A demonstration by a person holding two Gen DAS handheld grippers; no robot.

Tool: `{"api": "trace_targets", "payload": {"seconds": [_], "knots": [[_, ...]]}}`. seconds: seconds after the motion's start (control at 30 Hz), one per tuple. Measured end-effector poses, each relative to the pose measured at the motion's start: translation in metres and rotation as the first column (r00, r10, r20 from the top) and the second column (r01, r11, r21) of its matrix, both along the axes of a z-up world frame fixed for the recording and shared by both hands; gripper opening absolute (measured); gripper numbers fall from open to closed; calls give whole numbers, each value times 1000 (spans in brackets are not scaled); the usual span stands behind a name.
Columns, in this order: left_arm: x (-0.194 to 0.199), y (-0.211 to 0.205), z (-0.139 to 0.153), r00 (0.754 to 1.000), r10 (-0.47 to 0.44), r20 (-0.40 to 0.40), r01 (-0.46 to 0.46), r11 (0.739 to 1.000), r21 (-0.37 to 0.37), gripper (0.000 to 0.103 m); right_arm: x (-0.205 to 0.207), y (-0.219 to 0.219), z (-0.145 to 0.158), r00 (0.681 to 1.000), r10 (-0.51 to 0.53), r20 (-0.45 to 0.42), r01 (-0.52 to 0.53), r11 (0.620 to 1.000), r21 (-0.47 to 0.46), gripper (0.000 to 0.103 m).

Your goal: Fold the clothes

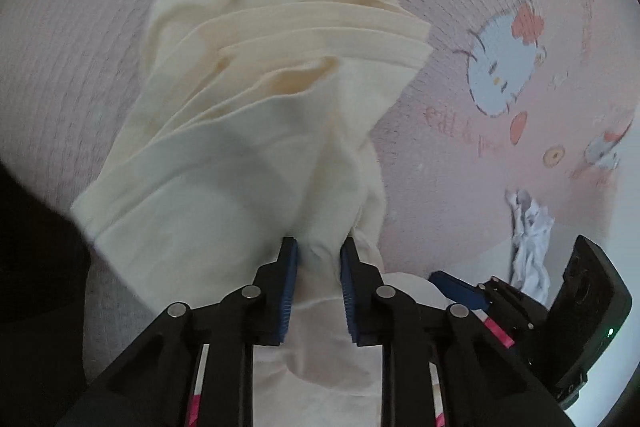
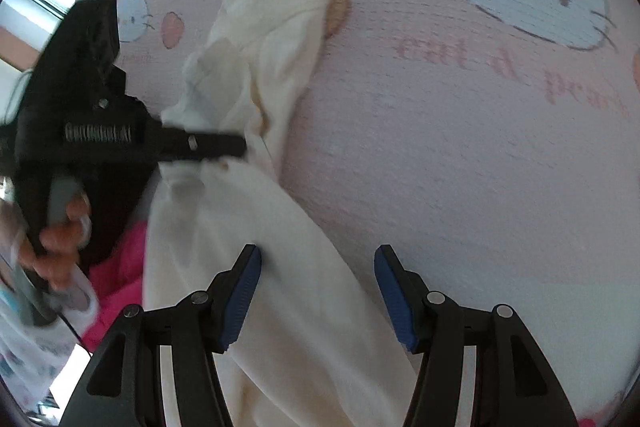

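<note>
My left gripper [image 1: 319, 253] pinches the limp, light cream garment [image 1: 248, 99]; my right gripper [image 2: 318, 263] gapes wide, empty. I'd grab a hem edge.

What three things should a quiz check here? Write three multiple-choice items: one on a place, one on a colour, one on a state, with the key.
1. Where does the garment lie?
A. On a pink cartoon-print sheet
B. On a wooden floor
C. In a basket

2. What colour is the garment?
A. Navy
B. Cream
C. Green

3. How does the right claw stand?
A. Shut on the garment
B. Shut on nothing
C. Open, one finger at the cloth

Key:
1 A, the pink sheet with cat prints spreads under the cloth.
2 B, the fabric is pale cream in both views.
3 C, its blue pads stand wide apart, while the left claw pinches a bunch of cloth.
</note>
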State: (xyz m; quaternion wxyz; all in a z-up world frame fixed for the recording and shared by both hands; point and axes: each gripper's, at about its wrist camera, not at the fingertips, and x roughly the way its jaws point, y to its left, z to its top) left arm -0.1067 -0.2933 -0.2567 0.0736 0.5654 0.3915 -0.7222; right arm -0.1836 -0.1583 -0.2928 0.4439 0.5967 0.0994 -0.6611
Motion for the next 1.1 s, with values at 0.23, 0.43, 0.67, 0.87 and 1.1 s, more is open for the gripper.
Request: {"api": "trace_targets", "payload": {"seconds": [0.23, 0.43, 0.67, 0.87, 1.1], "knots": [[30, 3, 7, 998, 21, -53, -21, 1000, -11, 19, 21, -15, 3, 998, 3, 70, -1, 1000, -20, 15], [59, 5, 28, 997, 31, -64, -27, 998, 56, 18, 45, -4, 19, 996, 41, 82, -35, 996, -77, 13], [66, -1, 52, 999, 35, -27, -31, 994, 108, 26, 66, -2, 23, 993, 92, 73, -88, 995, -56, 13], [33, -5, 59, 999, -34, 17, 34, 999, 9, 66, 79, -15, 16, 986, 157, 49, -157, 988, -6, 13], [16, -14, 30, 995, -42, 89, 42, 999, 1, 66, 91, -24, 11, 976, 218, 9, -218, 975, 48, 13]]}}
